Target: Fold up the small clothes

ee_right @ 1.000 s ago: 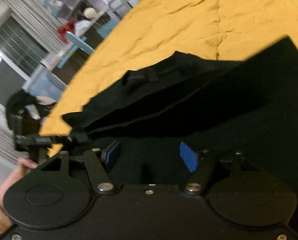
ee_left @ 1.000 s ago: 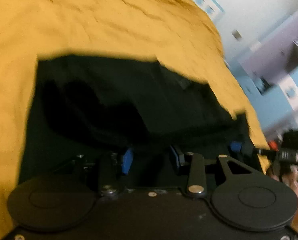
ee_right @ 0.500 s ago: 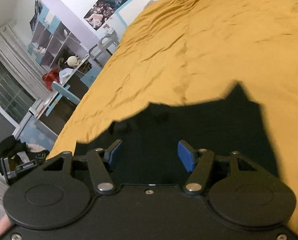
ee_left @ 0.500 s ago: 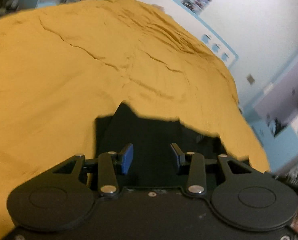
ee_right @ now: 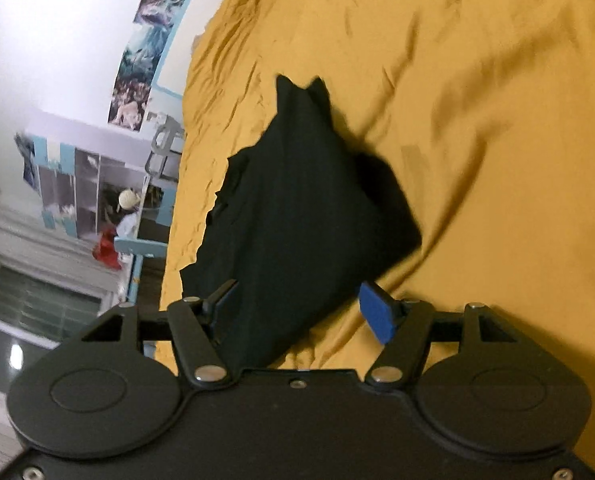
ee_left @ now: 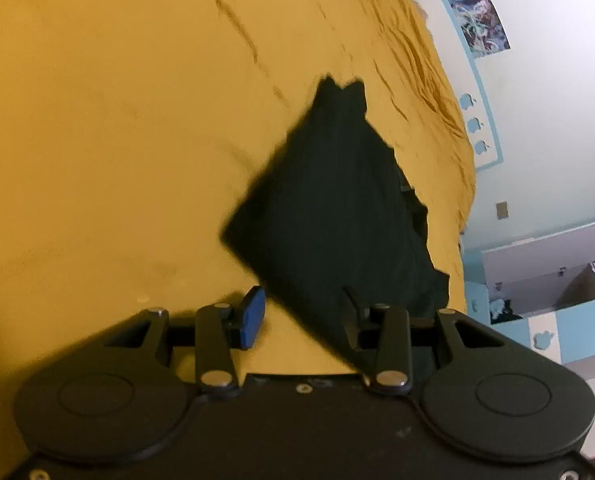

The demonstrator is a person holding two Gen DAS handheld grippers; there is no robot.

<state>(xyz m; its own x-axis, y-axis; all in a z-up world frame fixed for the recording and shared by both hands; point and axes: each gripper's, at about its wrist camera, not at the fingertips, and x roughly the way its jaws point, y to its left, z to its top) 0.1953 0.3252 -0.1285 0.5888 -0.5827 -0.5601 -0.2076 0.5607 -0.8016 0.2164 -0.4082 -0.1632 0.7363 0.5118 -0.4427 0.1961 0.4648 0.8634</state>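
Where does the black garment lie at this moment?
The black garment lies bunched on the yellow bedspread, mid-frame in both wrist views, just ahead of each gripper's open fingers and near the bed edge toward the wall.

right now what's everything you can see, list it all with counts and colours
black fabric garment: one, black, bunched on the bedspread ahead of both grippers
mustard yellow bedspread: one, yellow, creased, under the garment
art posters: a strip, blue and white, on the wall
shelving unit: one, pale blue and lilac, beside the bed in the right wrist view
red object: one, red, by the shelving, too blurred to name
left gripper: one, black with blue pads, jaws apart, holding nothing
right gripper: one, black with blue pads, jaws apart, holding nothing
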